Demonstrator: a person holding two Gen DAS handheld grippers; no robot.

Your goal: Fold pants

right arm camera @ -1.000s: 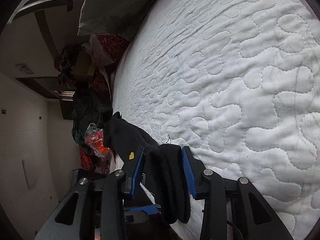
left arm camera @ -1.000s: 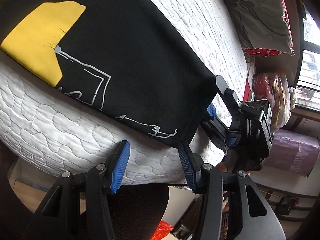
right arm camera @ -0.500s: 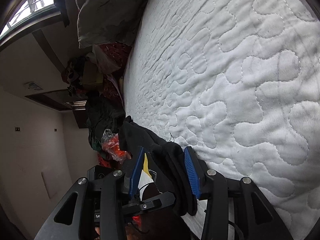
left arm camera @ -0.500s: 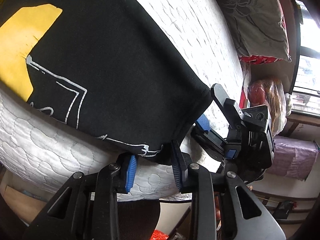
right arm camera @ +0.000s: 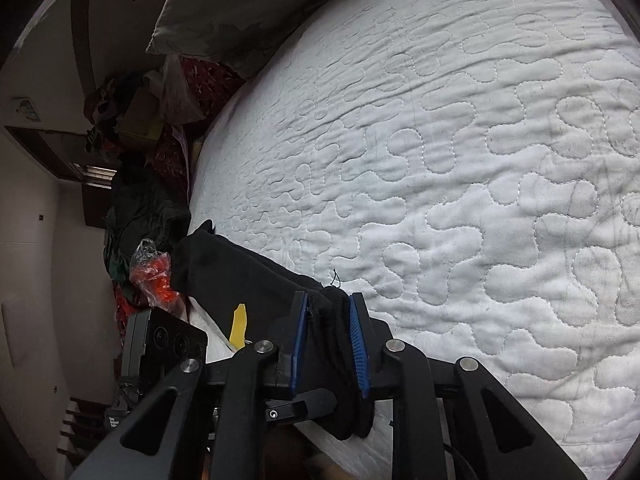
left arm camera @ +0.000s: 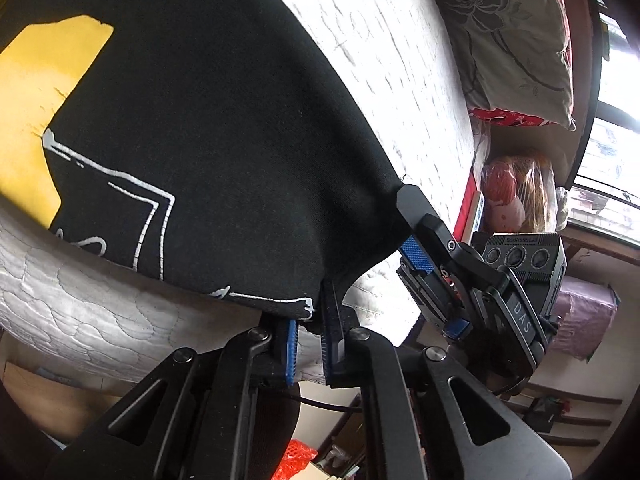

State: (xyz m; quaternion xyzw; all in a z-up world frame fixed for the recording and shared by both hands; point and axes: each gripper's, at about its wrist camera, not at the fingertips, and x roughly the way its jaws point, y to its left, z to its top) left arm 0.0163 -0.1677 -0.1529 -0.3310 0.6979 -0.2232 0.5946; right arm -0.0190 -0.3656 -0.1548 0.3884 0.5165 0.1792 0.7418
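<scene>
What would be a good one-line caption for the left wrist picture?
Left gripper pinches the hem of black pants on a white quilted bed, right gripper at the neighbouring corner.

My left gripper (left arm camera: 310,344), low centre of its frame, is pinched tight on cloth; my right gripper (right arm camera: 328,344), low centre, is closing on bunched fabric.
</scene>
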